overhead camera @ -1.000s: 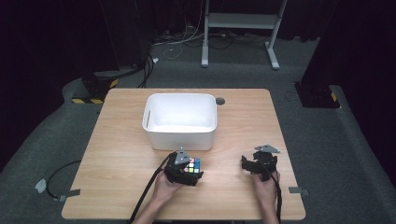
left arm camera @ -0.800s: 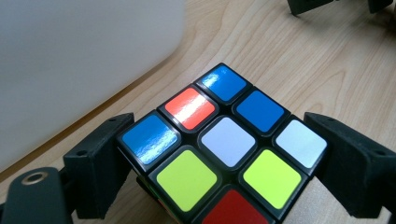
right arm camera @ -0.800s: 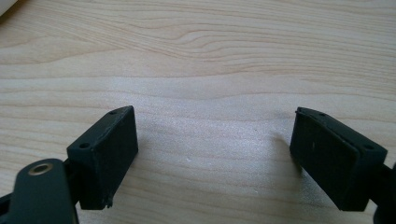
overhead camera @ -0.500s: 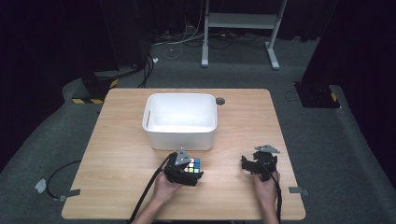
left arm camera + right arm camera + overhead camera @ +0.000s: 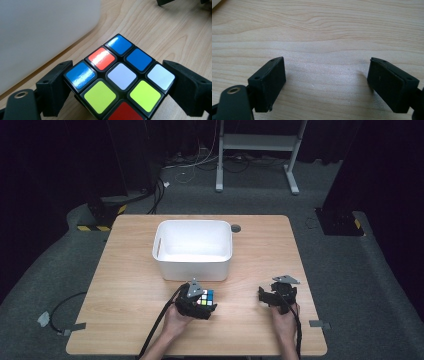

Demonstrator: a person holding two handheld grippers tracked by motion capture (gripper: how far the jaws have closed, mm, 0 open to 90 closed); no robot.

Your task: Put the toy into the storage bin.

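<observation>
Nothing is shifting since a second ago: both grippers and the cube are sitting where they were. Left gripper is clamping one puzzle cube, jaws pressing its two opposite sides, cube resting on the table just in front of the bin's near wall. Right gripper is lying low over bare wood, jaws spread wide with nothing between them, well to the right of the bin's near corner. Two hands are reaching in from the near edge; left hand is wrapping its gripper, right hand is holding its own flat. One white bin is standing mid-table, its inside looking empty.
</observation>
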